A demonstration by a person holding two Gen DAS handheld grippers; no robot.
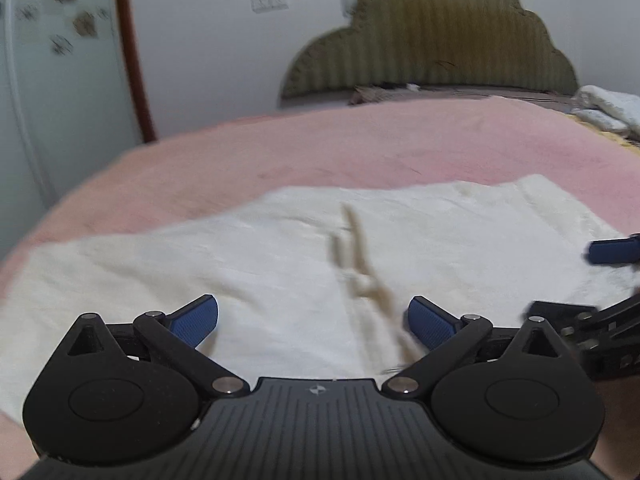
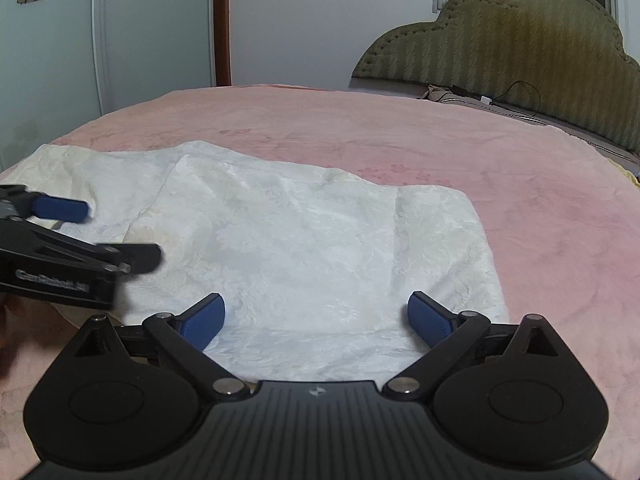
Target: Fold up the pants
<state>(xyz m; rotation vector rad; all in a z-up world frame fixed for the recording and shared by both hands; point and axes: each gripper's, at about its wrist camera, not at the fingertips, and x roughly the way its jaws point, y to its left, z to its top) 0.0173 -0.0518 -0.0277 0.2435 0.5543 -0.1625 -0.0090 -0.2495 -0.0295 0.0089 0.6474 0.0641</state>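
On the bed: white pants (image 2: 304, 240) lie folded over themselves, a flat stack near the close edge of the pink blanket (image 2: 400, 132).
Pants, detail: the upper layer sits askew on the lower one, which shows past it on the left in the right wrist view; a tan drawstring (image 1: 360, 264) lies loose on top in the left wrist view.
Left gripper (image 1: 313, 320): jaws spread wide, nothing between them, low over the cloth by the drawstring.
Right gripper (image 2: 316, 320): jaws likewise spread and empty, over the near edge of the stack.
Surroundings: olive headboard (image 2: 520, 40) far off; wardrobe doors (image 2: 48, 40) to the left.
Risk: a pinch that catches only the top layer would likely drag it off the lower one and undo the fold; cause, thin slack layers.
Risk: the drawstring may snag in the left jaws, being so close.
Risk: the two grippers are near each other and could knock together.
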